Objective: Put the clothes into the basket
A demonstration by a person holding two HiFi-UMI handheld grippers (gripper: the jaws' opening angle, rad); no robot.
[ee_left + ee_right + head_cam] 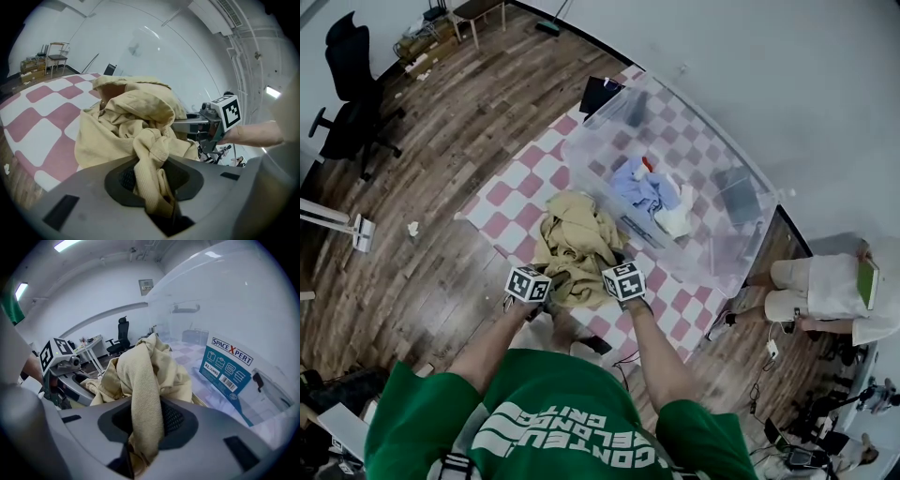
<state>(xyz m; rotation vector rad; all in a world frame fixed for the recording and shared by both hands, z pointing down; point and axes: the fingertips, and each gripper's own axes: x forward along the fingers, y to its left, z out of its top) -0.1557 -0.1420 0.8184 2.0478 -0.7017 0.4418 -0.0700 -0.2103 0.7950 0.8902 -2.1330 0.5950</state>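
1. Two grippers are biting into one tan garment (576,240), one at each side of its near edge.
2. Left gripper (151,186): its jaws are pressing in on a twisted fold of the tan cloth, which is running down through the gap between them.
3. Right gripper (144,427): its jaws are pinching a ribbed band of the same garment, and the band is hanging straight through the slot.
4. Most of the garment is bunching up in a heap just ahead of both sets of jaws, over the red-and-white checkered mat (510,201). I cannot tell how much of it is resting on the mat.
5. That heap is sitting right beside the near wall of the clear bin (724,246), outside it.
6. Inside the bin, blue clothes (636,187) are lying crumpled with a white cloth (676,219) touching them.
7. From the right gripper view, the bin's clear wall is rising close by, with a blue label (228,365) on it.
8. Around the mat, the wooden floor (441,141) is showing.
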